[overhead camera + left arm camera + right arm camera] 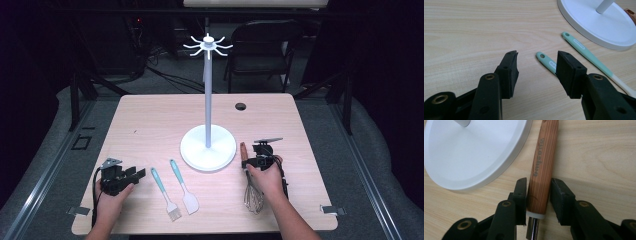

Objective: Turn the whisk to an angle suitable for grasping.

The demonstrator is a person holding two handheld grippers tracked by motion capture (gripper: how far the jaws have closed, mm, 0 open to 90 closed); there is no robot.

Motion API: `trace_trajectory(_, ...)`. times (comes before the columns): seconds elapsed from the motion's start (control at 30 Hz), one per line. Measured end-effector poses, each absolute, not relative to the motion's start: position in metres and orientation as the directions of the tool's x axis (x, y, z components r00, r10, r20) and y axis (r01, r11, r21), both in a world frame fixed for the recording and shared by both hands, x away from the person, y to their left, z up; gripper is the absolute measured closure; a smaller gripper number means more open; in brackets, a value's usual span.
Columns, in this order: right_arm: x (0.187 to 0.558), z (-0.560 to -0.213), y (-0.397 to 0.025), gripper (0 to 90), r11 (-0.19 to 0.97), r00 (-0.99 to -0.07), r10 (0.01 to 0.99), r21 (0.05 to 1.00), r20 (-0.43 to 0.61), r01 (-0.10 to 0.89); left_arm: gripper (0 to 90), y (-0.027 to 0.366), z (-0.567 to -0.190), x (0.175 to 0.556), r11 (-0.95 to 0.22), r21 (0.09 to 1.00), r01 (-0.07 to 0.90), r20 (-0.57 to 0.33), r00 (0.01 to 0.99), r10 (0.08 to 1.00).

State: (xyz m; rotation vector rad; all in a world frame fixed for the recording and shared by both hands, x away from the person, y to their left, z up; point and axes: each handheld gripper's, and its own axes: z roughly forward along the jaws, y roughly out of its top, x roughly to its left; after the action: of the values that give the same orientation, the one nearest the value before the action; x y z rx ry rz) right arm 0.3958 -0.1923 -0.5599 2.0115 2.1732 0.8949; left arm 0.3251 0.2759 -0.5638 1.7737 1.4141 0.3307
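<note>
The whisk [254, 192] lies near the worktop's [150, 115] front right corner, its wooden handle [542, 167] pointing away from the front edge, just beside the white stand's base [208, 148]. The right gripper [538, 197] straddles the handle low down by the metal collar; its left jaw touches the wood while the right one stands slightly off, so the grip looks unfinished. Lifted now, the handle could slide or swing wire-end down, and it might knock the base. The left gripper [537, 72] rests with jaws wide near the front left corner, facing the brush [165, 194] and spatula [183, 187].
</note>
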Motion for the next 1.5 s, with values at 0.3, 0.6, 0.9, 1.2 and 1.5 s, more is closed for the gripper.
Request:
trace_trajectory(0.3,0.396,-0.556,-0.191,70.8,0.016,-0.154,0.946,0.431,0.287,0.902,51.8,0.277,-0.563,0.325,-0.025,0.729,0.684,-0.282,0.333,0.9)
trace_trajectory(0.6,0.394,-0.556,-0.19,70.8,0.062,-0.18,0.957,0.444,0.229,0.894,51.7,0.275,-0.563,0.325,-0.029,0.732,0.681,-0.28,0.34,0.898)
trace_trajectory(0.9,0.396,-0.557,-0.196,71.1,0.053,-0.185,0.947,0.439,0.264,0.897,51.0,0.272,-0.561,0.323,-0.024,0.741,0.672,-0.296,0.358,0.886)
trace_trajectory(1.2,0.39,-0.554,-0.202,71.1,0.06,-0.233,0.92,0.476,0.314,0.877,48.8,0.26,-0.555,0.321,-0.052,0.762,0.645,-0.29,0.412,0.864)
trace_trajectory(1.5,0.374,-0.545,-0.207,71.1,0.086,-0.336,0.865,0.548,0.373,0.832,45.3,0.242,-0.547,0.321,-0.065,0.778,0.625,-0.312,0.473,0.824)
